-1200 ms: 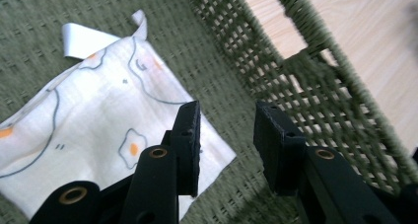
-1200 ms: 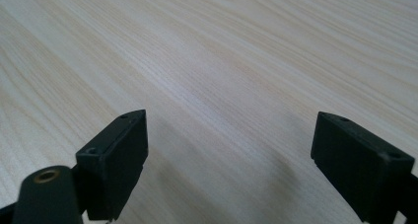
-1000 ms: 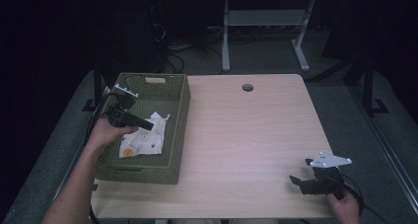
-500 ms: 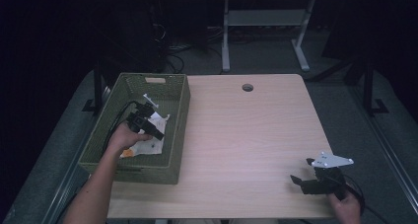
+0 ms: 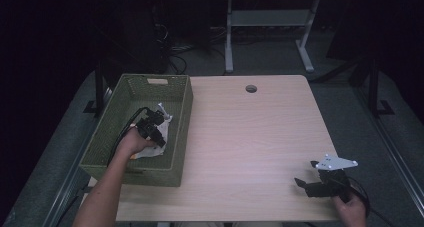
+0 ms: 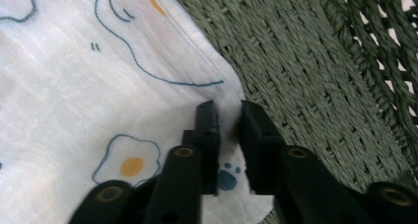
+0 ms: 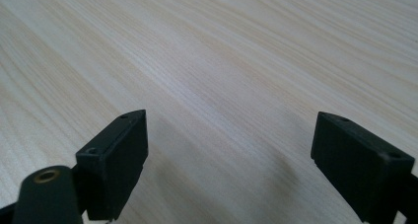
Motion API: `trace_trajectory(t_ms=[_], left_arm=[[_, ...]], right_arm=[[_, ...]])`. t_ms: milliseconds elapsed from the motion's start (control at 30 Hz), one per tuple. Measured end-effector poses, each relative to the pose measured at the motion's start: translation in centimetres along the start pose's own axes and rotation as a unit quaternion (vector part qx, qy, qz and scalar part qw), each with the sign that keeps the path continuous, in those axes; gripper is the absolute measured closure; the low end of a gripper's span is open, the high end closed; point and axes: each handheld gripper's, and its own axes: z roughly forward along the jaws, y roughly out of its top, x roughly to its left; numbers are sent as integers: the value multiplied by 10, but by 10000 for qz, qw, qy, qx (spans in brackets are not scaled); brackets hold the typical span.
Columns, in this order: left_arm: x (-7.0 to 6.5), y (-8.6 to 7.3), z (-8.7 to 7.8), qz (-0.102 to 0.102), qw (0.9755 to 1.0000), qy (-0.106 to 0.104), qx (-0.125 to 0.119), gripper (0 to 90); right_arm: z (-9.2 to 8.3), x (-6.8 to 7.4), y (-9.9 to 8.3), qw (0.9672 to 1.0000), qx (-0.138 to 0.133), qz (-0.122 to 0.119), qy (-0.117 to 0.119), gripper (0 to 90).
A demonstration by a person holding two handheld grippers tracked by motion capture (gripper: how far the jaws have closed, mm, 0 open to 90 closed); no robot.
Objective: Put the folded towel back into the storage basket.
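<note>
Dim room, pale wood table (image 5: 250,137). Printed cloth (image 6: 74,86) lies in the green woven basket (image 5: 107,142) at table's left. It's light, limp, likely to drape, so I take an edge. Left gripper (image 6: 229,118) has just been closing, now pinched on the cloth's border, lower in the basket than a second ago. Right gripper (image 7: 229,150) gapes wide, nothing in it, unmoved.

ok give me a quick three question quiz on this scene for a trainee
1. Where does the white cloth lie? A: on the floor. B: in the green basket. C: draped over a chair.
2. True or false: the right gripper has its jaws open over the table.
3. What is printed on the white cloth?
Key: 1 B. 2 true. 3 fried eggs, plus a small blue paw print.
</note>
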Motion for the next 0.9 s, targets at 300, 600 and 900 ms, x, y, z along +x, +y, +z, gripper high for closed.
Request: trace_trajectory(t_ms=[300, 600, 900], left_arm=[[1, -8, -5, 56, 9994, -327, 61, 872], [4, -16, -27, -189, 9958, -520, -734, 718], [1, -31, -57, -274, 9872, -577, -1463, 662]], right_arm=[[0, -1, 0, 10000, 11, 7, 21, 136], [2, -2, 0, 10000, 20, 7, 35, 136], [3, -3, 0, 10000, 11, -1, 67, 137]])
